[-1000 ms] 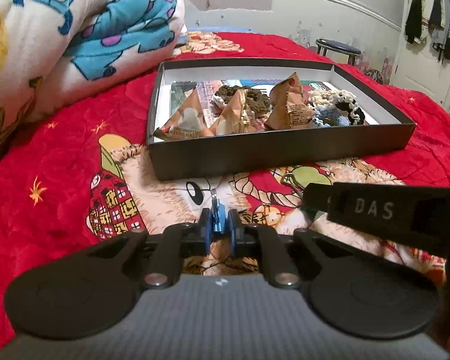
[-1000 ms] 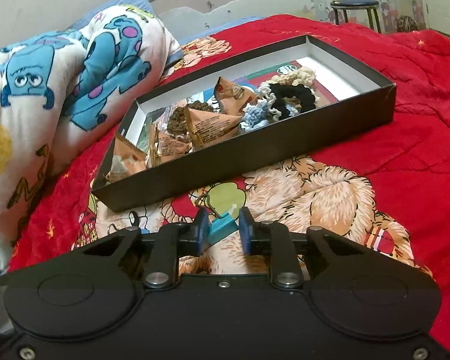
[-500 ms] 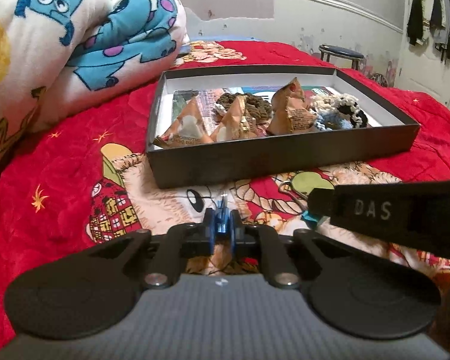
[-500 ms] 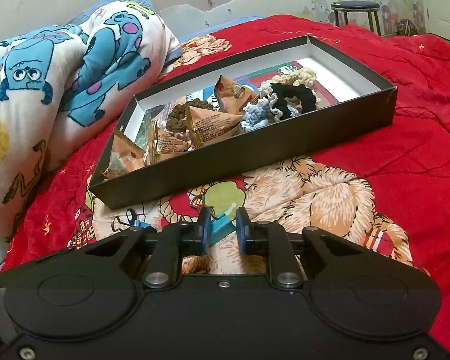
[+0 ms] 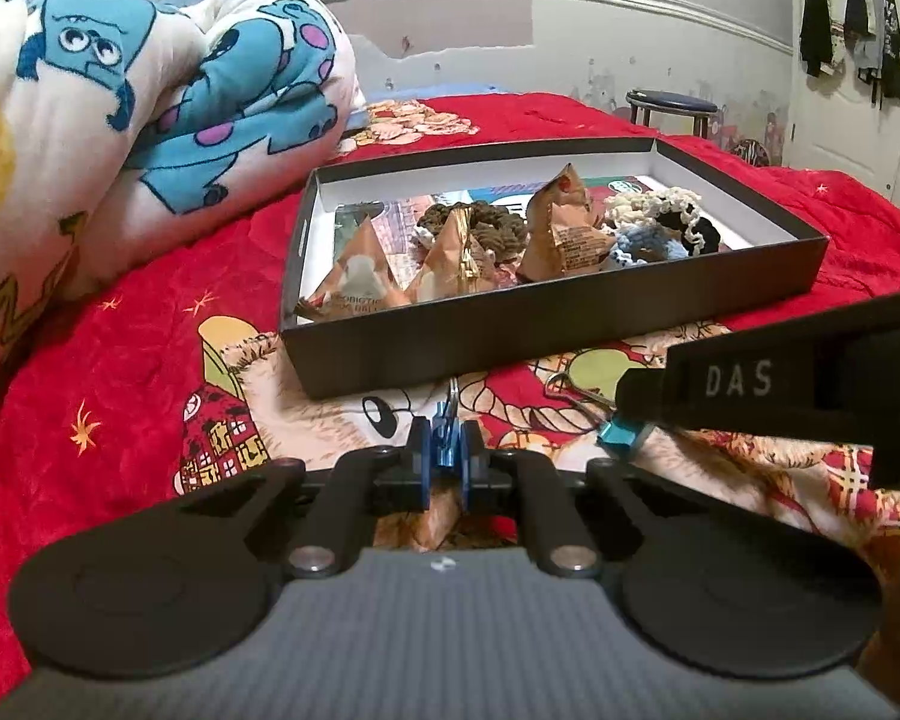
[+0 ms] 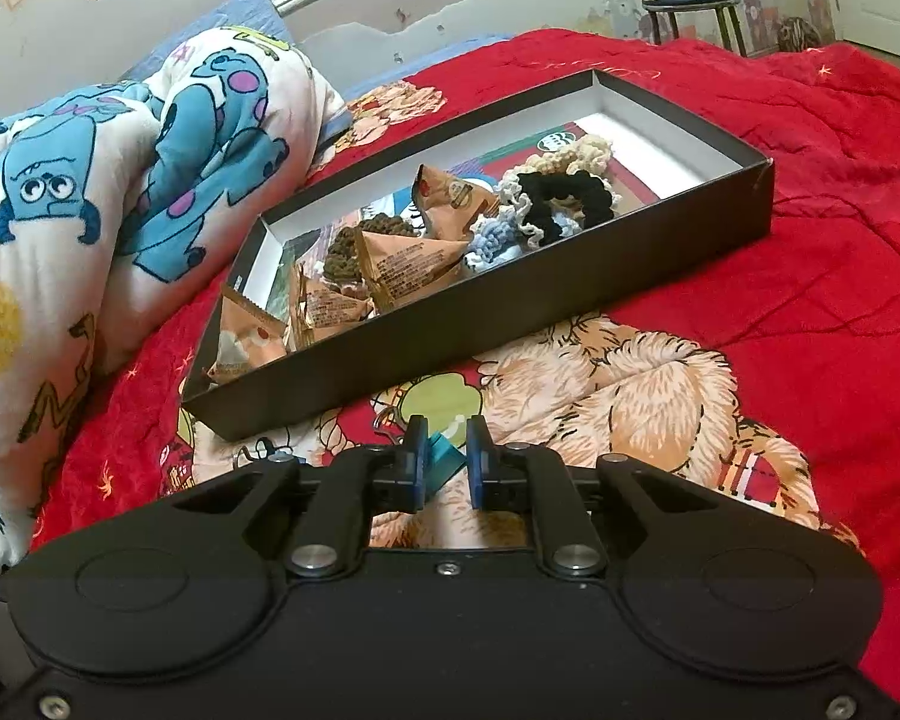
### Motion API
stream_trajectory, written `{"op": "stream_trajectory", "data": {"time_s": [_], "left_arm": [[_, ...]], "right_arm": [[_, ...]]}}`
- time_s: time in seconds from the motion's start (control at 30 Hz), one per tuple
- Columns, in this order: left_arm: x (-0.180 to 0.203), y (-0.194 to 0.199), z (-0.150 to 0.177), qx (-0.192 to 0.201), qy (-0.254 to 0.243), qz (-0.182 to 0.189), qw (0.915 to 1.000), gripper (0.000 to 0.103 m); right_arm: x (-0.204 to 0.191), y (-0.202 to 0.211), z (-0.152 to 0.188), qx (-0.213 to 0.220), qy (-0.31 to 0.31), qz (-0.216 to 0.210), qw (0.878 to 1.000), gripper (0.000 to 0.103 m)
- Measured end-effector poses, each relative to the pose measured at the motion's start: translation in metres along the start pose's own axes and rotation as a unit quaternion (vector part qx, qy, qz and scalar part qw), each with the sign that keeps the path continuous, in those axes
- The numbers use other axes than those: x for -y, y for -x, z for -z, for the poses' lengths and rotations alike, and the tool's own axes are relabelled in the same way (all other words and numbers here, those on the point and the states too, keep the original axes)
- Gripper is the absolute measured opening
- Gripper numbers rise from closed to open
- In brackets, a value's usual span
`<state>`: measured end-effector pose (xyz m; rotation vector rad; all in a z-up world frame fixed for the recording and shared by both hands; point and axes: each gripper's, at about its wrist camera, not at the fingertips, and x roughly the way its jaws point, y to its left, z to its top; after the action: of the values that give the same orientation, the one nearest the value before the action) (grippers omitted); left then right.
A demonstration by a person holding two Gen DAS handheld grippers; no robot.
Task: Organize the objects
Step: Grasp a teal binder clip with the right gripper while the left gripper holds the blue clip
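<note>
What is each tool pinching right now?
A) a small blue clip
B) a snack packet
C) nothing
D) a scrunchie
A: the left tool and right tool each grip a blue clip; packets and scrunchies lie in the box.

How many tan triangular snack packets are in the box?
4 snack packets in the black box: near left corner, next right, middle front, one behind it. More may hide under the knitted items.

Two low wrist views, near bedspread (image 5: 150,360), facing shared box (image 5: 558,330)
</note>
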<state>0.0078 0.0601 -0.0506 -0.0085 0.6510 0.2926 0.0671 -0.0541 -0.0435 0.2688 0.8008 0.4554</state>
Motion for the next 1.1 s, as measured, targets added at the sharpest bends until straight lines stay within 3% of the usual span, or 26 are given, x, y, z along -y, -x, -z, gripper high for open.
{"op": "stream_trajectory", "data": {"time_s": [0.2,0.3,0.57,0.77,0.9,1.1], "left_arm": [[0.0,0.001,-0.001,0.005,0.001,0.004,1.0,0.011],[0.001,0.002,-0.001,0.007,-0.001,0.006,1.0,0.011],[0.0,0.004,0.0,-0.001,0.001,0.009,1.0,0.011],[-0.007,0.019,0.002,-0.008,0.0,0.003,1.0,0.011],[-0.017,0.029,0.003,-0.018,0.019,-0.002,0.9997,0.011],[-0.03,0.026,0.006,-0.043,0.05,-0.016,0.9977,0.012]], "right_arm": [[0.005,0.003,-0.002,0.007,-0.019,-0.006,1.0,0.012],[0.006,0.005,-0.002,0.012,-0.022,-0.008,1.0,0.006],[0.009,0.006,0.0,0.009,-0.03,-0.006,0.999,0.006],[0.002,0.016,0.004,0.016,-0.008,-0.011,1.0,0.018],[-0.008,0.024,0.008,0.019,0.026,0.003,0.999,0.036],[-0.013,0.018,0.013,0.006,0.048,0.005,0.999,0.041]]}}
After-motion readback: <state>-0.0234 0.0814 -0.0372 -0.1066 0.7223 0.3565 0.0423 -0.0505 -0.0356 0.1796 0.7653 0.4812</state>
